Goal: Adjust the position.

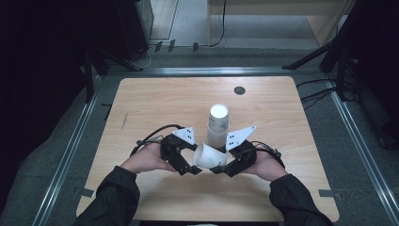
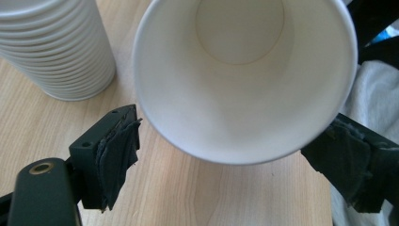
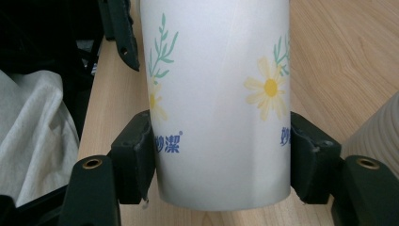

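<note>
A single paper cup (image 1: 209, 157) with a flower print lies tilted on its side between my two grippers, just above the wooden table (image 1: 155, 108). My right gripper (image 1: 221, 165) is shut on it; in the right gripper view both pads press the cup's wall (image 3: 221, 94) near its base, and my right gripper (image 3: 221, 155) spans the cup. The cup's open mouth (image 2: 244, 80) faces my left gripper (image 2: 233, 155), whose jaws stand wide at either side of the rim. My left gripper (image 1: 190, 165) is at the cup's left. A stack of cups (image 1: 219, 123) stands upright just behind.
The cup stack (image 2: 56, 47) stands close to the left of the left gripper's jaws, and the stack (image 3: 381, 127) is at the right edge of the right gripper view. A black round disc (image 1: 239, 90) sits at the table's far side. Metal rails (image 1: 70, 150) run beside the table.
</note>
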